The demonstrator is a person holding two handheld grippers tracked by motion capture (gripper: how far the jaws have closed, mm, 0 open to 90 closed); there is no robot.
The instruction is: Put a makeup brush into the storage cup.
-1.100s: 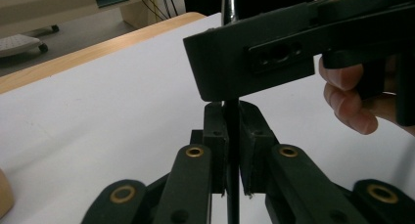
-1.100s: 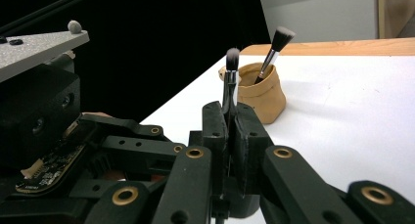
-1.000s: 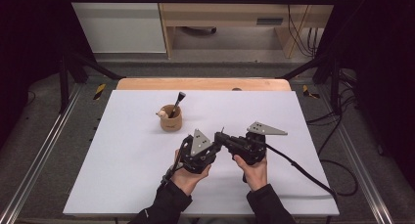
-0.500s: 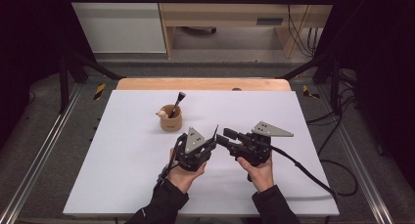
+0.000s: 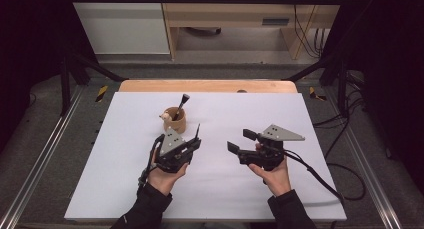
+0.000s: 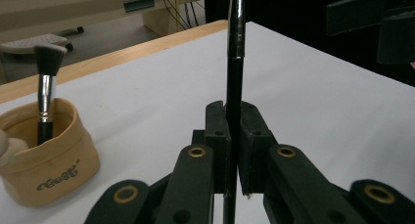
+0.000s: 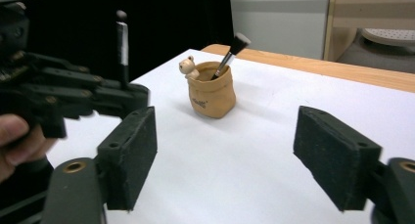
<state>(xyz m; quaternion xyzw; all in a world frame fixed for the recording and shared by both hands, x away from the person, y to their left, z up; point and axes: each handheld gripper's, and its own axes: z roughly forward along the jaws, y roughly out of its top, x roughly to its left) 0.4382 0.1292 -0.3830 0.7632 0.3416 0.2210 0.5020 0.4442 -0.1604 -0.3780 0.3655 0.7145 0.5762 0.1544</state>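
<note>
Black stick clamped, left hand-held gripper view; high view unclear.

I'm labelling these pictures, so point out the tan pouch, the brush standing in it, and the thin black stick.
tan pouch [image 6: 46, 158], left gripper view, front wall.
brush [image 6: 49, 57], left gripper view, bristle head.
thin black stick [image 6: 235, 72], left gripper view, shaft above the jaws.

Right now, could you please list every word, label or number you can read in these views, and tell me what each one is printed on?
One dark printed word in looping script on the front of the tan fabric pouch: too stylised and blurred to read with confidence.
Small dark print on the same pouch in the right gripper view: too small to read.
No other text is readable anywhere.
</note>
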